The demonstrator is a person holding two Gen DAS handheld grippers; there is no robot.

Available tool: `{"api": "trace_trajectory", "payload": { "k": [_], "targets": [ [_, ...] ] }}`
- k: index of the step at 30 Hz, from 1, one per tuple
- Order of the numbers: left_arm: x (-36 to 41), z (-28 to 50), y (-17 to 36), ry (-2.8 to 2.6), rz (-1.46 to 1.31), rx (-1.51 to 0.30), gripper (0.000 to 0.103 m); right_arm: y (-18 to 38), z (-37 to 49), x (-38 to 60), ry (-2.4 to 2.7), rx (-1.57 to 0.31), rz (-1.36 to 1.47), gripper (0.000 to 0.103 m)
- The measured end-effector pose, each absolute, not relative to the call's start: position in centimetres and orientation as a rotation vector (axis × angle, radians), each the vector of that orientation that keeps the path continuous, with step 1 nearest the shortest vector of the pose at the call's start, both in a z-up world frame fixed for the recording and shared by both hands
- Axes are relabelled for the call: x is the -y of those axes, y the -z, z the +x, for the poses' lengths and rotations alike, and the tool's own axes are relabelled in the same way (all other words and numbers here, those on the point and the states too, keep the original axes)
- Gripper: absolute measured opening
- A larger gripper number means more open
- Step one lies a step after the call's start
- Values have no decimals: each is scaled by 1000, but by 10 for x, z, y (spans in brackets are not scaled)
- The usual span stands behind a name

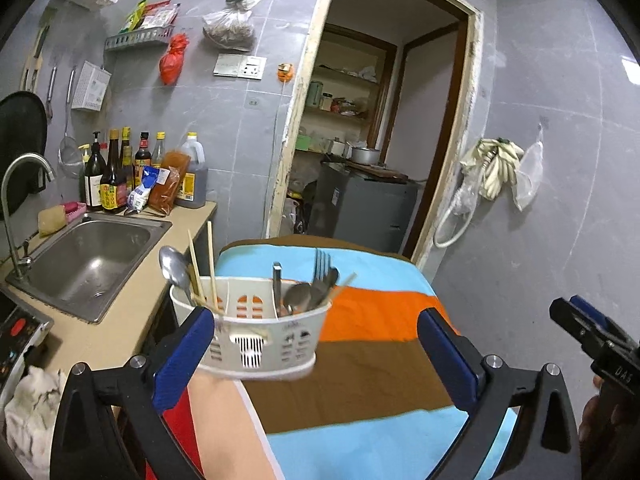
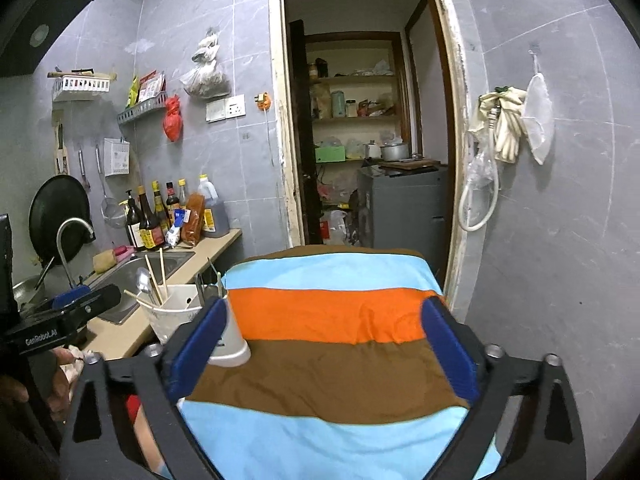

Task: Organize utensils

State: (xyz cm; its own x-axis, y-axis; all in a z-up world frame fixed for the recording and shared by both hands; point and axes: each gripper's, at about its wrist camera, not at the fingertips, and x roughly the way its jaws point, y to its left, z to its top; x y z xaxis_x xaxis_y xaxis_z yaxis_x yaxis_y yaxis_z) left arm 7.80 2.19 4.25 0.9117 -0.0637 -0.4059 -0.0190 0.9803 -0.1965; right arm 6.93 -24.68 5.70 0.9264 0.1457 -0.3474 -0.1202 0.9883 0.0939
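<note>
1. The left gripper (image 1: 316, 356) stands released, jaws wide, its left pad just before the white utensil caddy (image 1: 256, 336); the right gripper (image 2: 324, 352) is equally spread and empty.
2. The caddy sits at the striped cloth's (image 1: 360, 380) left edge, beside the counter (image 1: 132, 316).
3. It holds spoons, a fork (image 1: 322, 276) and chopsticks (image 1: 210, 260), seemingly sorted.
4. Sorting looks finished; next likely backing off without nudging it.

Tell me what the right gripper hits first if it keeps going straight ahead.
Probably the striped cloth: the open right gripper points slightly down over it, nothing between its fingers. The white utensil caddy sits left of that line. Depth is uncertain.
</note>
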Motion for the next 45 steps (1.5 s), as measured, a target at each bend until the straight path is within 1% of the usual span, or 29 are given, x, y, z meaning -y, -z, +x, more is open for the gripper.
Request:
{"api": "trace_trajectory", "payload": {
  "k": [16,45],
  "targets": [
    [7,4,-32,-14,-161,-459,102,-43,6,281,-164,-389,93,101],
    [2,-11,-40,-29,-148,-437,102,-37,-1,282,-180,-407,94,101]
  ]
}}
